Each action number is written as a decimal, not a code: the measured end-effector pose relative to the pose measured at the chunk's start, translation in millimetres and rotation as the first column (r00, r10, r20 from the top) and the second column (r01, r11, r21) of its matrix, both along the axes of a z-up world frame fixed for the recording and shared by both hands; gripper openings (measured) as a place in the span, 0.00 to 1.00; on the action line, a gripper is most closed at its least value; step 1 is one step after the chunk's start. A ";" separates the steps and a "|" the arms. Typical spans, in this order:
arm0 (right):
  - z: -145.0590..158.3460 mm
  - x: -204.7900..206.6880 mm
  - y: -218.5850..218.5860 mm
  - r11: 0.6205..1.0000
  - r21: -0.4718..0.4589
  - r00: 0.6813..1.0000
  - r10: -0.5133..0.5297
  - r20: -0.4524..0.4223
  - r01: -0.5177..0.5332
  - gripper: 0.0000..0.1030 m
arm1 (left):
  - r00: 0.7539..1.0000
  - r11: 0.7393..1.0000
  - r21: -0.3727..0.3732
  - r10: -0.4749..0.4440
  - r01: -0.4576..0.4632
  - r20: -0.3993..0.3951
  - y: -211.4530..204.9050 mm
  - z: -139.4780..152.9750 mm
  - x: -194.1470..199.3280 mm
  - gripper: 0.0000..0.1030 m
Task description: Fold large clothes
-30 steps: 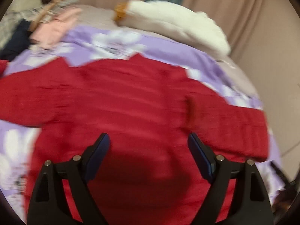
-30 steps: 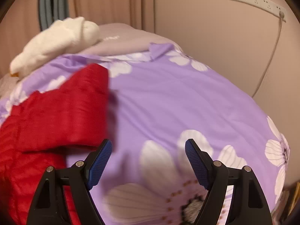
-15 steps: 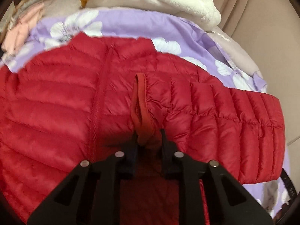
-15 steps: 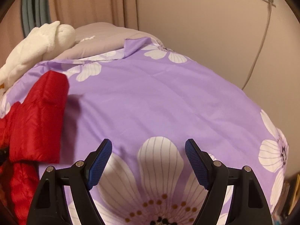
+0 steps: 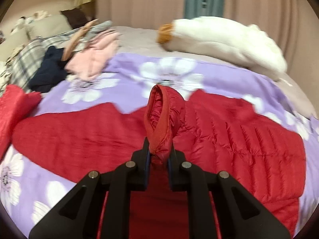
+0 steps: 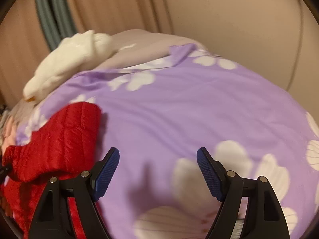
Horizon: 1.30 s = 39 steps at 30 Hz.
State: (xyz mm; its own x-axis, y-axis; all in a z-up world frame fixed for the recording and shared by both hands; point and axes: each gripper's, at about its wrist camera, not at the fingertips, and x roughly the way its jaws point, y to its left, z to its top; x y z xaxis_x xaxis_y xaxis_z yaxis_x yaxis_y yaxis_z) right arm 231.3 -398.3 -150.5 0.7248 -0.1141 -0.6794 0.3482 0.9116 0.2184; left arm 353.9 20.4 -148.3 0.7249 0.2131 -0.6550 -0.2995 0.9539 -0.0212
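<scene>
A red quilted puffer jacket (image 5: pixel 229 139) lies spread across a purple flowered bedspread (image 5: pixel 123 91). My left gripper (image 5: pixel 158 157) is shut on a bunched fold of the jacket, and a loop of red hem (image 5: pixel 161 115) stands up between its pads, lifted off the bed. In the right wrist view the jacket's sleeve (image 6: pixel 59 139) lies at the left. My right gripper (image 6: pixel 157 169) hangs open over bare bedspread (image 6: pixel 189 103), to the right of that sleeve, with nothing between its fingers.
A white fluffy garment (image 5: pixel 225 43) lies at the far side of the bed. A heap of pink, navy and plaid clothes (image 5: pixel 79 55) sits at the far left. Curtains and a wall with a cable (image 6: pixel 297 43) stand close behind the bed.
My left gripper went from wide open above the jacket to shut on a fold, then drew back and lifted it. The right gripper stayed open and shifted slightly over the bedspread.
</scene>
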 end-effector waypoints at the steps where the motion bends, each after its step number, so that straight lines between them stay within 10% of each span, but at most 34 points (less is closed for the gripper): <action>1: -0.9 4.0 6.7 1.000 -0.007 1.000 0.020 -0.005 -0.020 0.77 | 1.000 1.000 -0.007 0.003 -0.003 -0.008 6.2 -3.0 -0.6 0.14; 10: -4.4 27.4 60.9 0.978 -0.182 0.994 0.103 -0.021 -0.105 0.76 | 0.997 0.994 0.096 0.053 -0.048 -0.054 48.2 -22.1 -26.6 0.41; 22: 45.9 44.1 81.5 0.971 -0.197 0.987 0.149 0.068 -0.133 0.26 | 0.995 1.000 0.002 -0.030 0.030 0.100 62.1 18.9 -54.2 0.10; 26: 20.4 89.7 97.4 0.976 -0.064 0.977 0.211 0.025 -0.209 0.25 | 0.990 0.989 -0.036 -0.141 0.140 -0.012 33.9 -22.9 -30.4 0.12; 31: -42.9 118.0 138.5 0.934 -0.211 0.956 0.263 -0.133 -0.287 0.25 | 0.981 0.989 -0.003 -0.148 0.149 -0.123 22.8 -78.5 -8.4 0.12; 39: -62.6 116.5 142.9 0.934 -0.225 0.958 0.252 -0.139 -0.279 0.25 | 0.981 0.988 -0.030 -0.155 0.153 -0.118 26.1 -80.8 -7.6 0.12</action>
